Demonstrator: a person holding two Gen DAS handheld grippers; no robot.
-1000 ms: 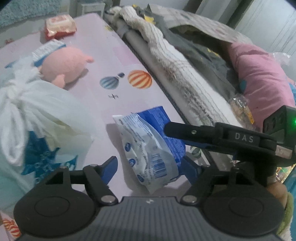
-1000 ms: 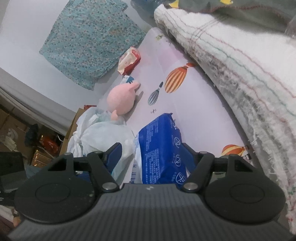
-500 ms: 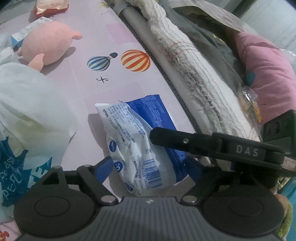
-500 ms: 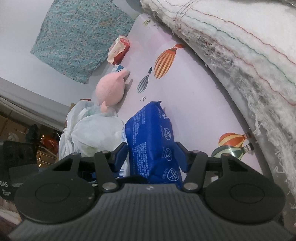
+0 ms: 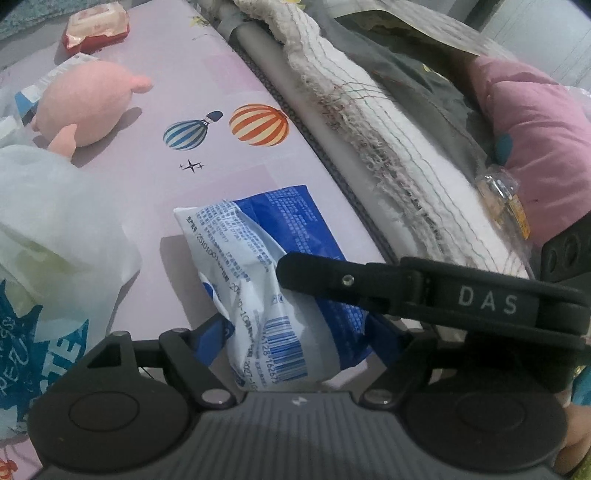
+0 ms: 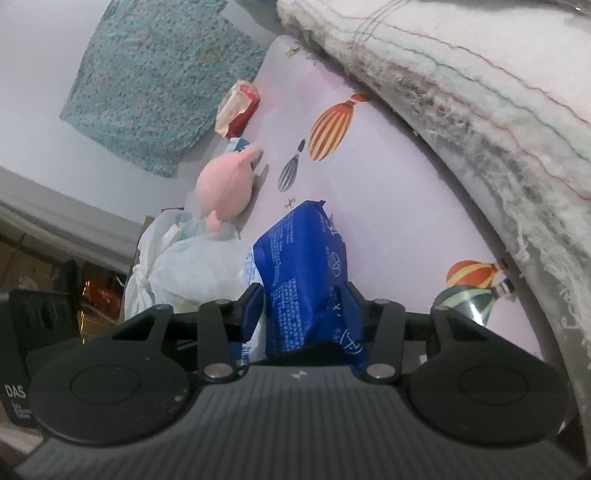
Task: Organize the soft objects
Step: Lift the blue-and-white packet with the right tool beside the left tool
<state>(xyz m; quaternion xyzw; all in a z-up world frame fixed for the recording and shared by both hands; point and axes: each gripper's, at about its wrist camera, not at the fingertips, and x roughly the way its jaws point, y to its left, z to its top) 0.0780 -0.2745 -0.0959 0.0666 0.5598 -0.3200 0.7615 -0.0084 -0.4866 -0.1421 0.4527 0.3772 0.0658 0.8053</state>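
Observation:
A blue and white soft tissue pack [image 5: 258, 280] lies on the pink balloon-print sheet [image 5: 207, 147]. It also shows in the right wrist view [image 6: 306, 273]. My right gripper [image 6: 303, 306] is shut on the pack, blue pads pressing both its sides. My left gripper [image 5: 295, 332] straddles the pack's near end with its jaws open. The right gripper's black finger [image 5: 406, 284] lies across the pack in the left wrist view. A pink plush toy [image 5: 85, 103] lies further back on the left, also seen in the right wrist view [image 6: 225, 184].
A white plastic bag [image 5: 55, 229] sits left of the pack. A red wipes pack [image 5: 98, 24] lies at the far end. A rolled white fringed blanket [image 5: 369, 140], grey cloth and a pink pillow [image 5: 535, 140] line the right side. A teal cloth [image 6: 155, 74] lies beyond.
My right gripper has closed on the pack and squeezed it narrower. My left gripper has moved closer over the pack's near end.

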